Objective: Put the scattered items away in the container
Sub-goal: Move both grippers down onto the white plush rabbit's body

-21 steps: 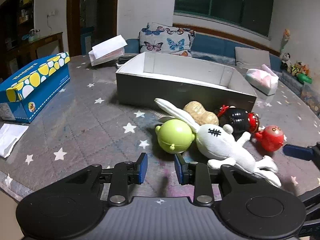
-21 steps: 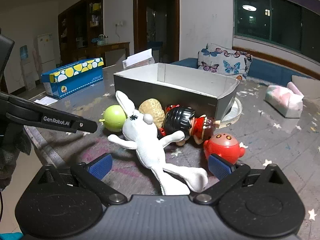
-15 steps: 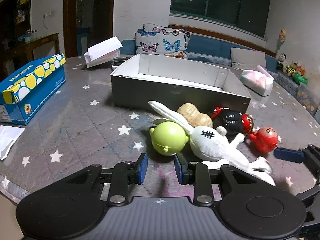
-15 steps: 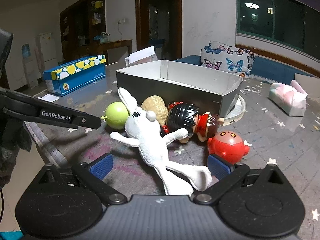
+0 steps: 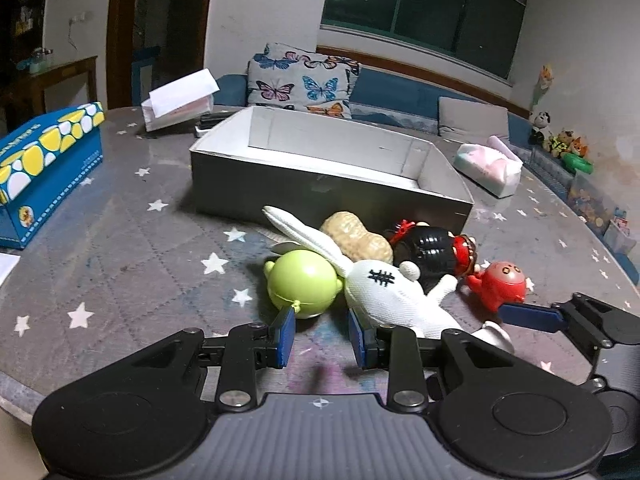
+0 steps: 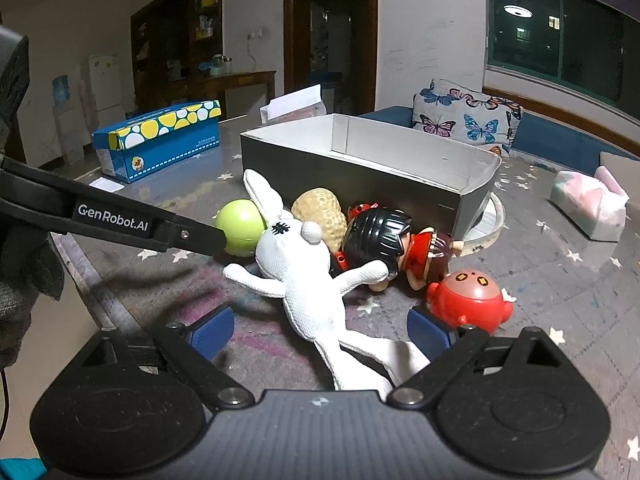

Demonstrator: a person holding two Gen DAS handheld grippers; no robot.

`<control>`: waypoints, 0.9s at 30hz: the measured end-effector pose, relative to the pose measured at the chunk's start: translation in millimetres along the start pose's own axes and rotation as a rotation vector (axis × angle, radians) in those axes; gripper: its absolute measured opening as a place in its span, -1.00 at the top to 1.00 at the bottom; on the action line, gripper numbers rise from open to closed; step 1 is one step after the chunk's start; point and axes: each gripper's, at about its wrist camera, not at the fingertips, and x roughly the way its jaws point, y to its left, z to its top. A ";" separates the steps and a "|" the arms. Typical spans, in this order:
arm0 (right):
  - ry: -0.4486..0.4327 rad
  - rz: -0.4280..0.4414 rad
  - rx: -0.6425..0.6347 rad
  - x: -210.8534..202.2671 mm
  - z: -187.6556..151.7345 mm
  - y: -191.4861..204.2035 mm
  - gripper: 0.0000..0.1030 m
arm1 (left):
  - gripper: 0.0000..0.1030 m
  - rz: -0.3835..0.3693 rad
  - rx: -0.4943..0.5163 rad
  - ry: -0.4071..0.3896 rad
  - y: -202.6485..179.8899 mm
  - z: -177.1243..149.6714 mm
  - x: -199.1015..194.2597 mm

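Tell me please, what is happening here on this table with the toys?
A person holds two grippers over a pile of toys lying in front of an open grey box; no toy can be seen inside it. The left gripper, partly open, points at the green round toy, its fingertips just short of it. The right gripper, wide open, straddles the legs of the white rabbit. The peanut toy, black-haired doll and red figure lie untouched. Neither gripper holds anything.

Blue tissue box [image 5: 38, 160], butterfly cushion [image 5: 300, 84], pink tissue pack [image 5: 490, 168], star-print tablecloth [image 5: 120, 248].
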 end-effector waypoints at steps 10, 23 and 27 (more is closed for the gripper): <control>0.013 0.015 -0.025 7.5 3.7 0.5 -0.71 | 0.37 -0.061 0.007 0.011 -5.4 7.4 7.8; 0.034 0.054 -0.024 19.3 6.9 0.0 -0.37 | 0.37 -0.182 -0.052 0.061 -2.8 17.2 22.3; 0.044 0.064 -0.014 22.2 7.5 -2.7 -0.29 | 0.37 -0.195 -0.070 0.077 -0.8 19.8 27.8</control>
